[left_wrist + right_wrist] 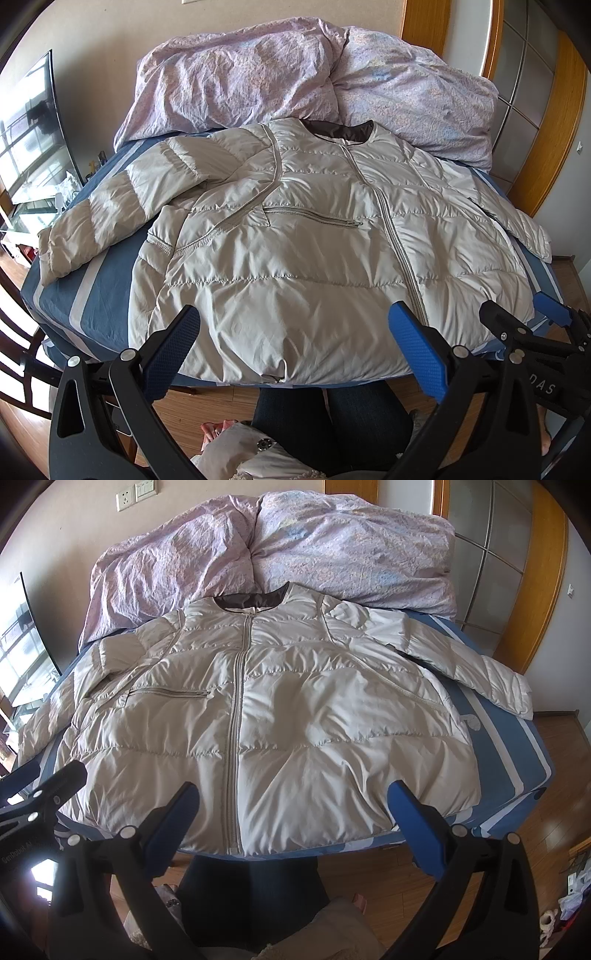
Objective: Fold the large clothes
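Jacket (314,240) flat on bed (99,295) (zipped), both hand-held grippers wide apart, empty, "DAS" lettering (543,386)

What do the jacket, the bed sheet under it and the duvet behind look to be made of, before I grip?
Jacket: likely thin nylon or polyester shell over puffy fill; it has a soft sheen, stitched quilt lines and fine crinkles, so probably slippery. Bed sheet: matte woven cloth, probably cotton, blue with pale stripes. Duvet: matte, finely creased printed fabric, cotton-like, loosely heaped.
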The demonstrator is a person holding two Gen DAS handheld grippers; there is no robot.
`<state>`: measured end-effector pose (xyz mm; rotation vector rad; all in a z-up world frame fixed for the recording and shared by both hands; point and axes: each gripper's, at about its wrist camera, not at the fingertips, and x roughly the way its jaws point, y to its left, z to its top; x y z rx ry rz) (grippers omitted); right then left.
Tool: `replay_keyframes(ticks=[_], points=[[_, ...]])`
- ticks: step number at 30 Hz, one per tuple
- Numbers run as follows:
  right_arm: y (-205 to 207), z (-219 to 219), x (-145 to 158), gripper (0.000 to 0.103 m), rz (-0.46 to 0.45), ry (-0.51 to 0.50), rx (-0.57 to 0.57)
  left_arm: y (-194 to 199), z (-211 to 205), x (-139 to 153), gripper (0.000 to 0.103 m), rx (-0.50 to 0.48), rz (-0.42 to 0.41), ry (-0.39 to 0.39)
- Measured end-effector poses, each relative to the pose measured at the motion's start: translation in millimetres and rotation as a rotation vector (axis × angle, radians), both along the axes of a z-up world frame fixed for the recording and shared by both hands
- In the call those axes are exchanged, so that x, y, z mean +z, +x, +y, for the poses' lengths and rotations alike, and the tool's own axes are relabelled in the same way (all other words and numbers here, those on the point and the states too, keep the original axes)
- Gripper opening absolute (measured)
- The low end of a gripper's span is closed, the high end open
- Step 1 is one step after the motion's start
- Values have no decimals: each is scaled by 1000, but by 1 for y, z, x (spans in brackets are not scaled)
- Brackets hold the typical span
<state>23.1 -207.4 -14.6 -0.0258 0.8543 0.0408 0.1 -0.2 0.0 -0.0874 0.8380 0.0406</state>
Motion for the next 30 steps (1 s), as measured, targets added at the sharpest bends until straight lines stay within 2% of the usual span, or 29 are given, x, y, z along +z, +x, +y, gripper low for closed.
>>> replay_keyframes(ticks=[9, 12, 15, 18, 23, 28, 30], points=[[6, -2, -1, 101, -1, 12, -9, 1, 0, 0, 102, 3, 2, 3], [10, -7, 1, 101, -34, 26, -24, 9, 3, 0, 102, 9, 6, 4], [18, -22, 1, 101, -93, 110, -7, 16, 8, -4, 102, 9, 10, -14], [30, -49, 0, 101, -140, 213, -39, 24, 9, -5, 102, 11, 5, -16], [65, -101, -5, 101, -108, 331, -123, 47, 13, -12, 102, -19, 37, -55], [99, -176, -16, 101, -92, 472, -305, 74, 13, -18, 102, -77, 75, -101], [112, -221, -27, 98, -74, 598, -414, 86, 10, -17, 102, -110, 77, -108]])
